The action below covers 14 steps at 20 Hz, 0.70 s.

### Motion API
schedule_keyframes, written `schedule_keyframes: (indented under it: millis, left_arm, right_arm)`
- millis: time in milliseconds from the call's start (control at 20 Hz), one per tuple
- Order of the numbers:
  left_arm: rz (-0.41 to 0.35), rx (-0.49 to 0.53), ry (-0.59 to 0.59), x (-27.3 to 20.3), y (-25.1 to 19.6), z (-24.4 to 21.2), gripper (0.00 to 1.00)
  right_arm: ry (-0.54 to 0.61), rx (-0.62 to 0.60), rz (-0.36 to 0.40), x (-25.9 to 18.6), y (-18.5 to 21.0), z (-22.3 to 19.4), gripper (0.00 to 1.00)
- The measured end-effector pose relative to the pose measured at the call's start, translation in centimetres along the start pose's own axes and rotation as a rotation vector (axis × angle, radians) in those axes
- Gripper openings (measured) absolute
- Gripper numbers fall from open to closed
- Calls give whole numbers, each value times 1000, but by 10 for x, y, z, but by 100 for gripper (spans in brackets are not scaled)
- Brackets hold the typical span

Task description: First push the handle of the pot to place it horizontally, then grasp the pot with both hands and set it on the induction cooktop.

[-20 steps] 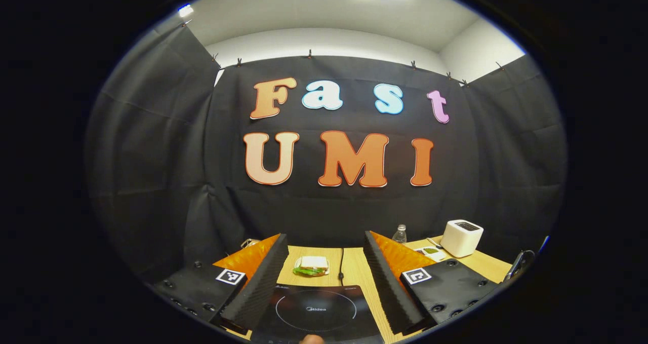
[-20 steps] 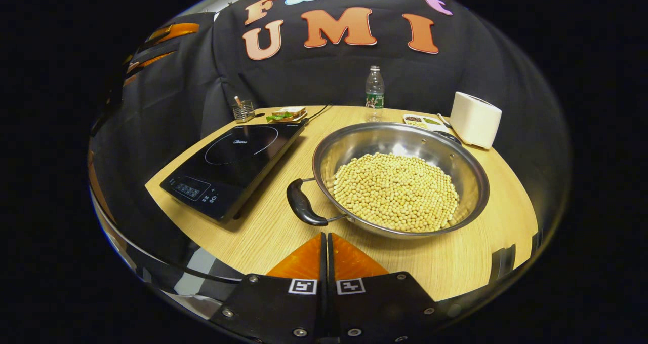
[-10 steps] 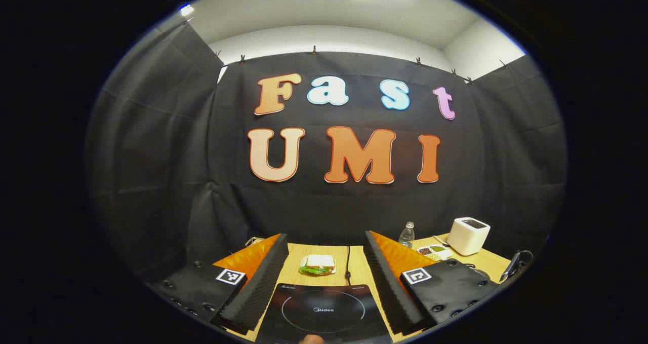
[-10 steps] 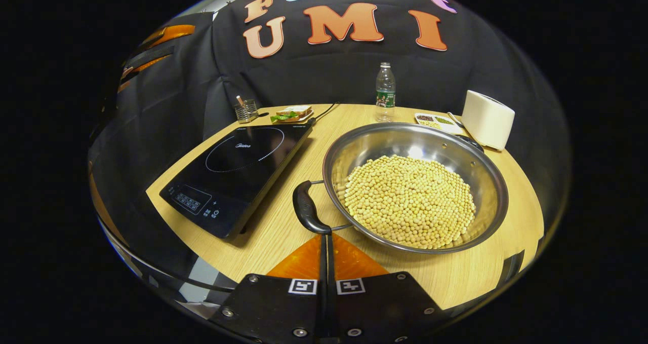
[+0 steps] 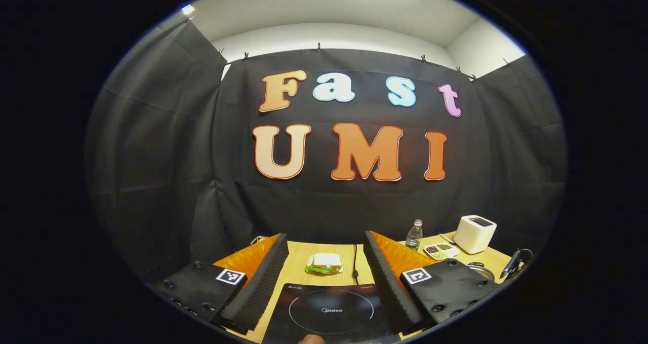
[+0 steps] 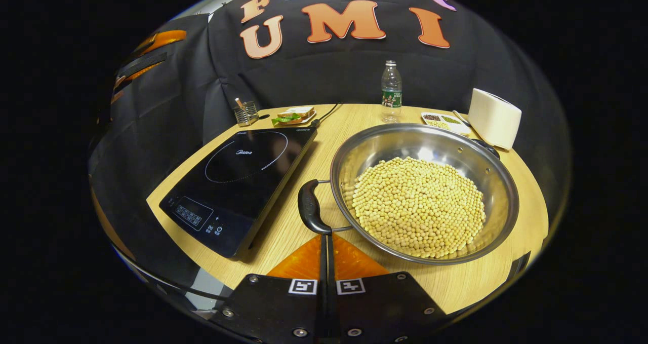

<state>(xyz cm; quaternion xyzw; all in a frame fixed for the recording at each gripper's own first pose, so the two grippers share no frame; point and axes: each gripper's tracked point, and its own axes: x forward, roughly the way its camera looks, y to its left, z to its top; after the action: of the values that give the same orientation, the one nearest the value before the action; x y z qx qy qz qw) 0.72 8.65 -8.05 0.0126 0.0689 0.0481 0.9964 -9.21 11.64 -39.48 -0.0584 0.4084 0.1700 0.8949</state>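
A steel pot point(image 6: 486, 182) full of yellow beans stands on the wooden table point(image 6: 283, 237), to the right of the black induction cooktop point(image 6: 238, 174). The pot's black near handle point(image 6: 309, 213) points left towards the cooktop, and its far handle point(image 6: 487, 146) lies by the toaster. My right gripper point(image 6: 324, 236) is shut, its tip touching the near end of that handle. My left gripper point(image 5: 325, 237) is open, held above the cooktop point(image 5: 329, 313) with nothing between its fingers. In the right gripper view it hangs at the upper left point(image 6: 159, 40).
Along the table's back edge stand a water bottle point(image 6: 391, 91), a white toaster point(image 6: 494, 118), a small tray of beans point(image 6: 445, 122), a plated sandwich point(image 6: 295, 115) and a wire holder point(image 6: 245, 112). The cooktop's cord point(image 5: 355, 263) runs back past the sandwich point(image 5: 325, 263).
My right gripper has moved forward until its shut tip meets the pot's near handle, and the handle has swung a little. The left gripper has drifted slightly left above the cooktop.
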Motion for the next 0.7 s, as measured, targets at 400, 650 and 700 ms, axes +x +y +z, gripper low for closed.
schedule_keyframes:
  millis: [400, 650, 700]
  left_arm:
    - [0, 8, -3, 2, 8, -2, 97]
    - [3, 0, 8, 9, 13, -9, 97]
    - [4, 0, 10, 9, 15, -10, 97]
  right_arm:
    - [3, 8, -3, 16, 11, 12, 0]
    - [2, 15, -9, 24, 16, 18, 0]
    - [3, 18, -7, 25, 17, 18, 0]
